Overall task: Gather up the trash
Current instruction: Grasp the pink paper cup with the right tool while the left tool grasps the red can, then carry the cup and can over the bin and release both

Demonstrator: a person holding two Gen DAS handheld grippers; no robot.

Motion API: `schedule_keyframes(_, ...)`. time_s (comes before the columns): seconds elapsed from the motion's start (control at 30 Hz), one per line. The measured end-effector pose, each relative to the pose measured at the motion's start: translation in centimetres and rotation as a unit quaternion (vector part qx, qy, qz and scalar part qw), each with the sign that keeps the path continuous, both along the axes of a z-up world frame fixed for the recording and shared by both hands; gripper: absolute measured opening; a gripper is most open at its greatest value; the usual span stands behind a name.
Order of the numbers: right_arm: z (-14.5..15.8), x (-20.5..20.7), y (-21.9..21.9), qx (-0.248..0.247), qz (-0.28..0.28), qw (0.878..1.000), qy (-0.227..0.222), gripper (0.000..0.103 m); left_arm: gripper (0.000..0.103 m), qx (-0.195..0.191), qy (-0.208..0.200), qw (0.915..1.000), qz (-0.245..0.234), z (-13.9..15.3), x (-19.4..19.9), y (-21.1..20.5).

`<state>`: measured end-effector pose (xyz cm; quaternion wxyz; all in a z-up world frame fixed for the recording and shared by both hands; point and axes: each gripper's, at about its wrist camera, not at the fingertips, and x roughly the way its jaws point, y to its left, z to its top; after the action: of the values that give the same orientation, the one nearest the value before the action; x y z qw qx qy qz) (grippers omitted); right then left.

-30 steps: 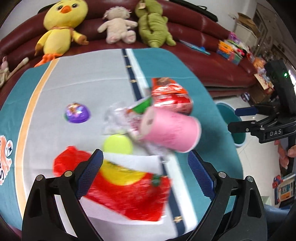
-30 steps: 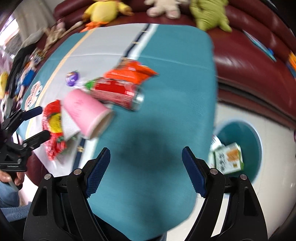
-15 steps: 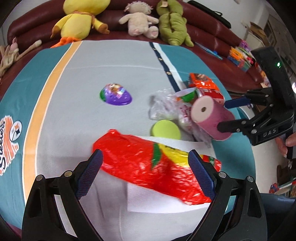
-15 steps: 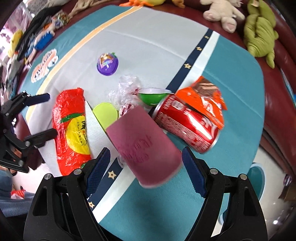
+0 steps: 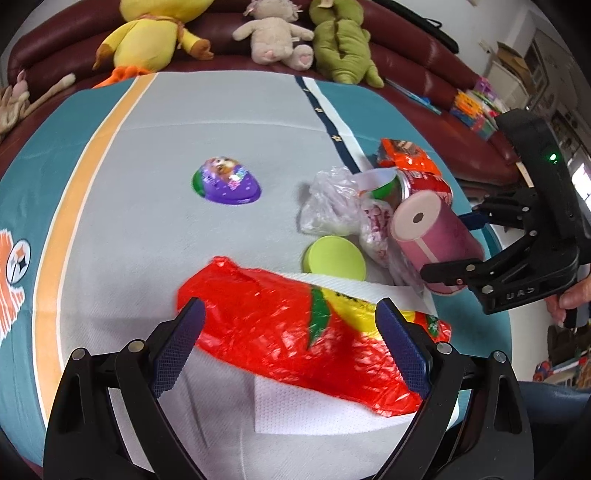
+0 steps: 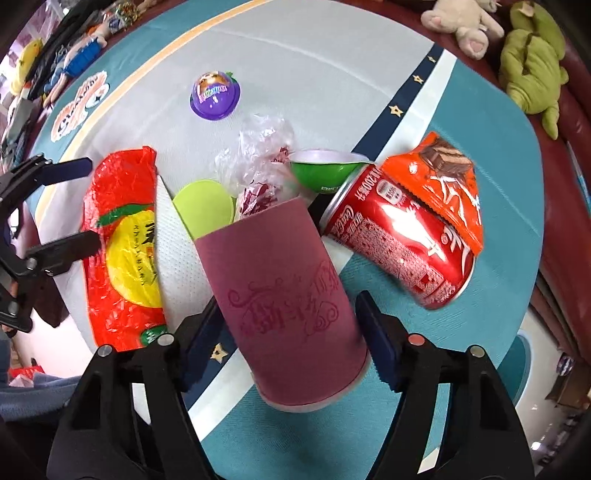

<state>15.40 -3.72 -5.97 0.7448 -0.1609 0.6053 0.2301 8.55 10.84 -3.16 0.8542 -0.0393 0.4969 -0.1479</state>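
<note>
A pink paper cup (image 6: 280,295) lies on its side on the tablecloth. My right gripper (image 6: 286,306) straddles it near the rim, jaws closing, with a sliver of gap still showing at the right pad. My left gripper (image 5: 288,314) hangs open over a red and yellow snack bag (image 5: 288,332) that rests on a white napkin (image 5: 314,410). Beside the cup lie a red cola can (image 6: 399,251), an orange wrapper (image 6: 443,184), a green cup (image 6: 325,173), a lime lid (image 6: 203,210), a clear plastic bag (image 6: 258,147) and a purple jelly cup (image 6: 214,96).
Plush toys (image 5: 273,33) sit on the dark red sofa (image 5: 417,66) behind the table. The table's right edge drops to the floor, where a teal bin's rim (image 6: 523,354) shows. A hand (image 5: 569,295) holds the right gripper's handle.
My right gripper swung left and down from bare teal cloth onto the pink cup, and its jaws narrowed. My left gripper shifted so the red bag now lies between its fingers.
</note>
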Motion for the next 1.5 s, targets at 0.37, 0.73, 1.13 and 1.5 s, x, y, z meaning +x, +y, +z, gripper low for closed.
schedule_keyframes(0.37,3.2,-1.0,-9.4,0.066,-0.127,0.99,0.008,0.067,0.093,0.039,-0.035,0.9922,-0.113,1.5,2.8,-7.4)
schedule_keyframes(0.73,2.4,-1.2,-18.4,0.126,-0.248,0.961,0.008,0.068,0.093,0.1,-0.077,0.9526,-0.277,2.0,7.2,-17.7)
schedule_keyframes(1.13,-0.7,-0.9,-23.2,0.167,-0.294,0.941,0.033,0.068,0.054,0.129,0.0,0.9362,-0.327,-2.6,10.7,-20.9)
schedule_keyframes(1.5,-1.3,-1.4,-24.6,0.19,-0.3,0.934,0.028,0.068,0.054,0.12,0.02,0.9521,-0.28,-3.7,10.6,-22.8)
